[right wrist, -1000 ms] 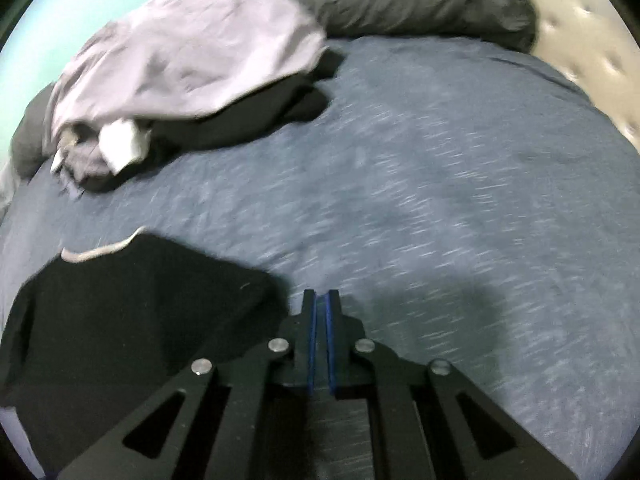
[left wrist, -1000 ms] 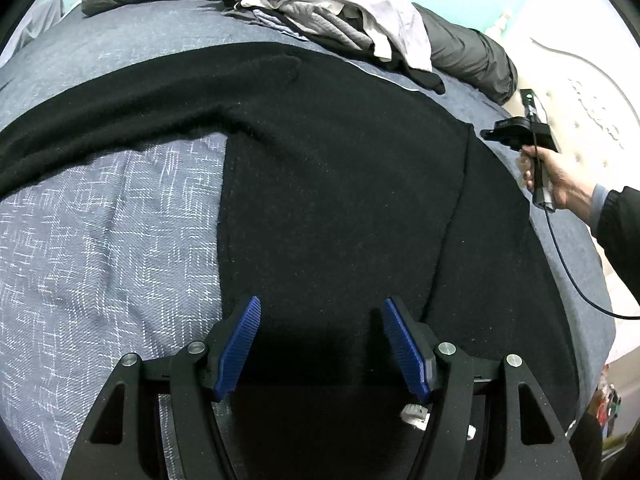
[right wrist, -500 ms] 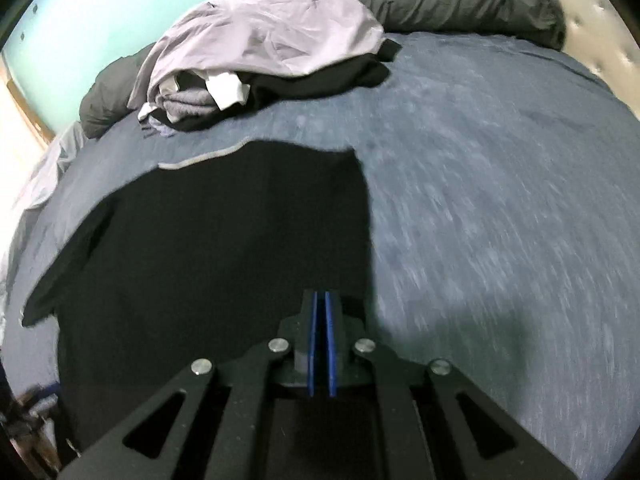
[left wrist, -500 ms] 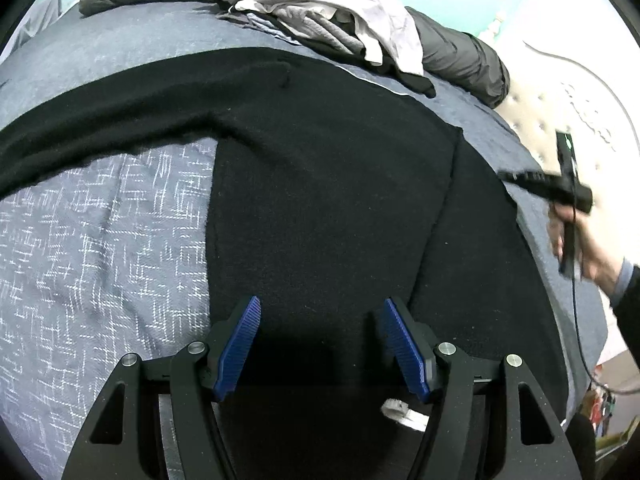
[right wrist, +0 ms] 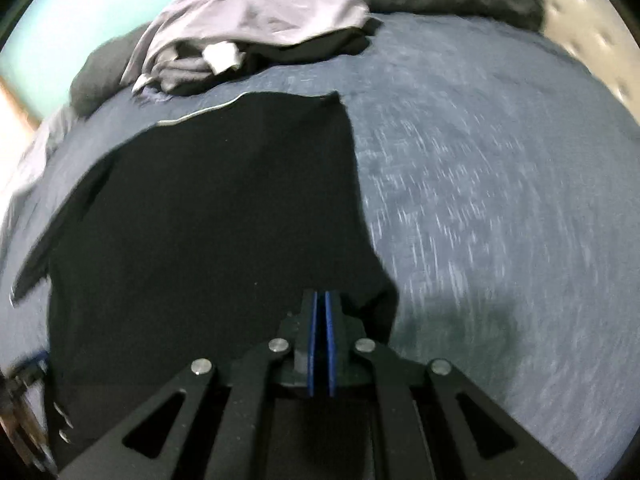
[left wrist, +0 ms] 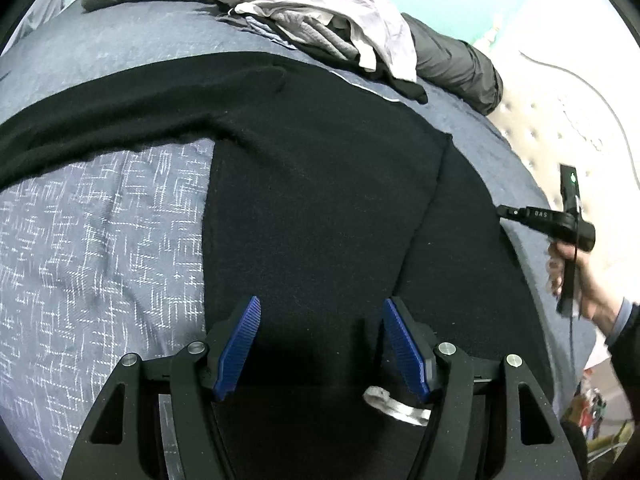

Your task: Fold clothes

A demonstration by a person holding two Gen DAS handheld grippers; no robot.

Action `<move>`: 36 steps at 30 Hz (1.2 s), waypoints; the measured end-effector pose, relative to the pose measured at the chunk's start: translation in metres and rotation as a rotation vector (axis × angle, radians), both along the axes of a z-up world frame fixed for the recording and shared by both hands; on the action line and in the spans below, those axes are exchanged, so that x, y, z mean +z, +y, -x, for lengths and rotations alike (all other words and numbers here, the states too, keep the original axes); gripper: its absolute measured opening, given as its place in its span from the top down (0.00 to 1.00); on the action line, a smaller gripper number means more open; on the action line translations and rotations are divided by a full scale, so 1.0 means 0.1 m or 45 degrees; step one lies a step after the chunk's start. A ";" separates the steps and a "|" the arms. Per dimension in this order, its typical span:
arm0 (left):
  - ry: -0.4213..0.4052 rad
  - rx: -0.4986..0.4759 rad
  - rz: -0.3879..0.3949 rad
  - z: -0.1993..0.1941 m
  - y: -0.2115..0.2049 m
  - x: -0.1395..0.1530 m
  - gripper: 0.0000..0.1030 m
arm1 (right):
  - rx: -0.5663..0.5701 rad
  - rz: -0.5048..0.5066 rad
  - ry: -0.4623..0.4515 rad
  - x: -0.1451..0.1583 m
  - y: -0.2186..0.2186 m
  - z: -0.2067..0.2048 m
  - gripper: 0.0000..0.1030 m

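A black long-sleeved top (left wrist: 320,200) lies flat on the blue-grey bedspread (left wrist: 100,240). One sleeve stretches out to the left, and a fold line runs down its right side. My left gripper (left wrist: 320,344) hangs open over the top's near hem, with a white tag (left wrist: 396,404) by its right finger. A hand holds my right gripper (left wrist: 503,211) at the top's right edge. In the right wrist view, the right gripper (right wrist: 320,344) is shut with its pads together over the black top's (right wrist: 200,220) near corner. I see no cloth between the pads.
A pile of grey, white and black clothes (left wrist: 336,28) lies at the far side of the bed, with dark grey pillows (left wrist: 460,68) behind it. A cream tufted headboard (left wrist: 560,120) stands on the right. Blue-grey bedspread (right wrist: 500,200) lies bare to the right of the top.
My right gripper has swung from over the bare bedspread to the black top's right edge and stayed shut. The left gripper has hardly moved and stays open.
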State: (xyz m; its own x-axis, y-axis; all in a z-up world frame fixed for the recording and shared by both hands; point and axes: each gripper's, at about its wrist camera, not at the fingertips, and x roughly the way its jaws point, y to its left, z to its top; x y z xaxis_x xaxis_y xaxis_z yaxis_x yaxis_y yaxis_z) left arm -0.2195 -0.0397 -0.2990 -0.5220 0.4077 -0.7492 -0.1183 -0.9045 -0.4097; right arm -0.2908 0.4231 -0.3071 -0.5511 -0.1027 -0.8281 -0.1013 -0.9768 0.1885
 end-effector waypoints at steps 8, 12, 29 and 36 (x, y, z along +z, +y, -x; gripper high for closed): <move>0.004 0.022 -0.011 -0.15 -0.10 0.07 0.34 | 0.064 0.154 0.104 0.19 -0.50 -0.33 0.96; 0.010 0.052 -0.030 -0.26 -0.27 0.13 0.27 | 0.121 0.269 0.142 0.21 -0.89 -0.54 0.95; -0.138 0.498 0.020 -0.39 -1.87 0.15 0.23 | 0.175 0.390 0.194 0.14 -1.56 -0.98 0.69; -0.163 0.677 0.033 -0.26 -2.55 0.25 0.23 | 0.136 0.421 0.175 0.04 -1.43 -0.98 0.49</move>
